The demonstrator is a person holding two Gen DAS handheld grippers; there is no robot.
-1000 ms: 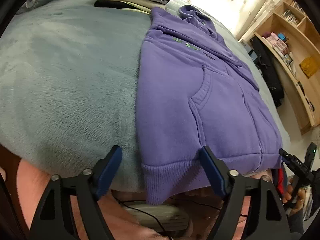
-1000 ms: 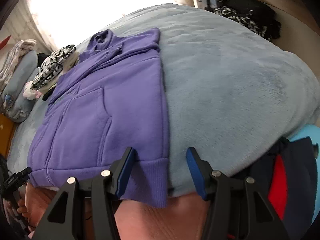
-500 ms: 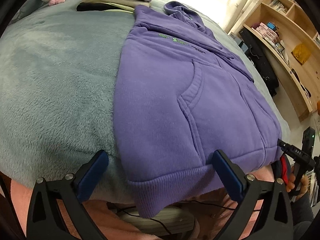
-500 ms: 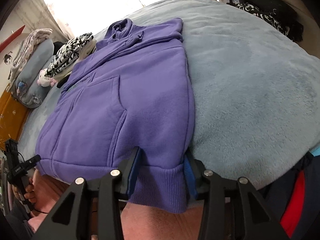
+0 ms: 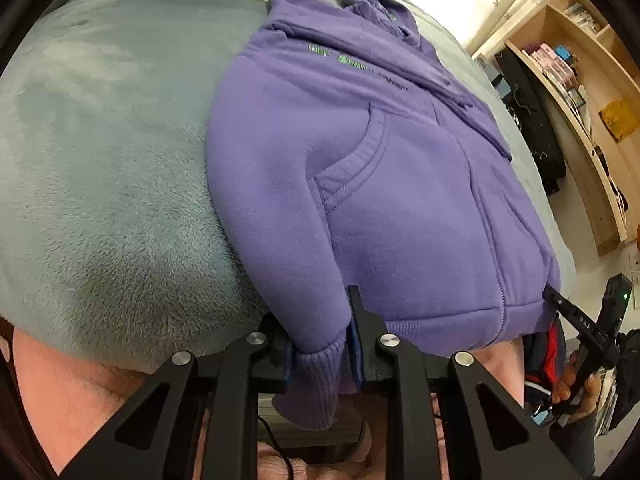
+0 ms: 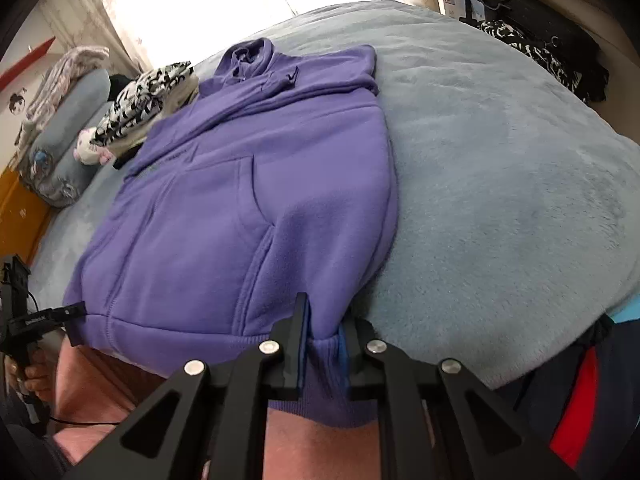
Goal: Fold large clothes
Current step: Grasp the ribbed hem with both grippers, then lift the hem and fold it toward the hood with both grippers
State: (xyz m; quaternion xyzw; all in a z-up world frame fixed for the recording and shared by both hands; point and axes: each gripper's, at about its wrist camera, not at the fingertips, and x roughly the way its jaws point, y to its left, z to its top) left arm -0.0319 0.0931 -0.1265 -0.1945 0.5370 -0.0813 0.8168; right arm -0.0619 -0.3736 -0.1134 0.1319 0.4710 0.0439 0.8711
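Purple fleece hoodie (image 5: 384, 184), one item, lying front-up on the grey plush blanket (image 5: 100, 184), sleeves already folded in across the chest, ribbed hem hanging over the near edge toward me. Left gripper (image 5: 320, 348): jaws closing narrow, the hem's left corner bunched between the blue pads, fabric spilling below them. Ahead of those jaws, the kangaroo pocket (image 5: 360, 168); far beyond, the hood (image 5: 368, 4). Right gripper (image 6: 322, 340): jaws likewise closing narrow on the hem's right corner, cloth pinched between them, open blanket to their right. Beyond the hood from the right wrist view, a black-and-white patterned pile (image 6: 144, 96) and a plush toy (image 6: 90, 148), well apart from both jaws. Step in hand, as I judge it: taking hold of both bottom corners. Next move calls for lifting the two corners together, level with each other, and carrying the hem forward toward the hood to halve the body, without dragging the folded sleeves loose.
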